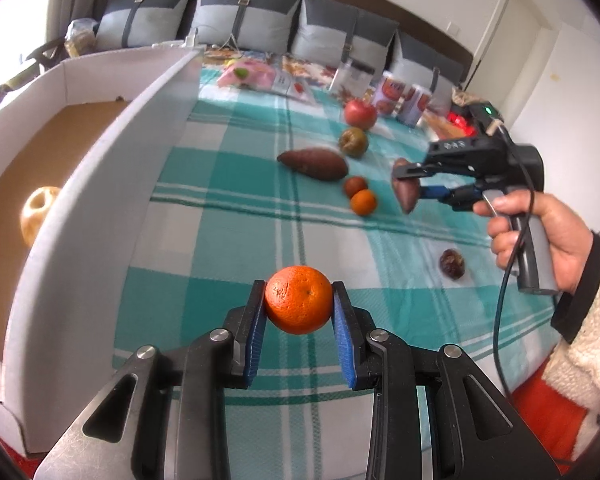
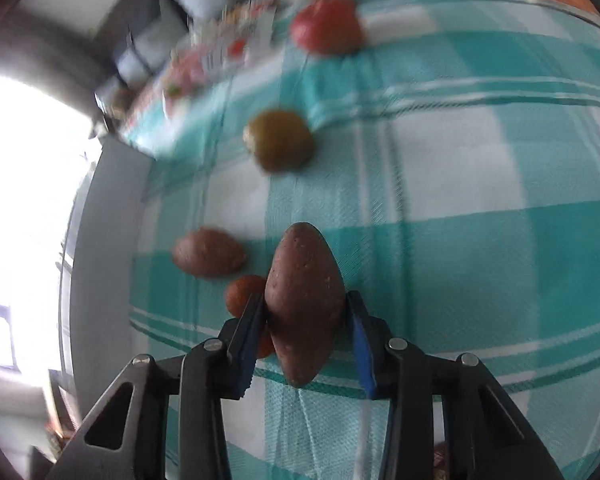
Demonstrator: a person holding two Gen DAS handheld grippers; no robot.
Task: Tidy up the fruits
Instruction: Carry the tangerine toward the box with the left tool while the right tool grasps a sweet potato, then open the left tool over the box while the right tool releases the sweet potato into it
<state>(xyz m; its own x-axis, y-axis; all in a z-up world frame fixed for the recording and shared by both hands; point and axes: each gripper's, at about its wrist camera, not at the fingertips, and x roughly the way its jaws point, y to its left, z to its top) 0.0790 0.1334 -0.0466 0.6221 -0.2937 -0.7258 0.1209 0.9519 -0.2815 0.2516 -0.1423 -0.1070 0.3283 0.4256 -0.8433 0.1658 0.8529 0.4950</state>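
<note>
My left gripper [image 1: 298, 285] is shut on an orange [image 1: 299, 300], held above the teal checked cloth beside the white cardboard box [image 1: 84, 216]. My right gripper [image 1: 410, 184] [image 2: 304, 296], in a person's hand [image 1: 540, 236], is shut on a small sweet potato [image 1: 406, 198] [image 2: 304, 308], lifted off the cloth. On the cloth lie a larger sweet potato [image 1: 314, 164] [image 2: 208, 254], a red apple [image 1: 360, 114] [image 2: 326, 26], a green-brown fruit [image 1: 353, 142] [image 2: 279, 140], a small reddish fruit [image 1: 355, 186] [image 2: 242, 292], a small orange [image 1: 364, 202] and a dark wrinkled fruit [image 1: 452, 264].
A yellow apple [image 1: 38, 212] lies inside the box on its brown floor. Printed cans [image 1: 414, 104], packets and a clear container stand at the far end of the cloth. Grey cushions [image 1: 244, 20] line the back. The right wrist view is blurred.
</note>
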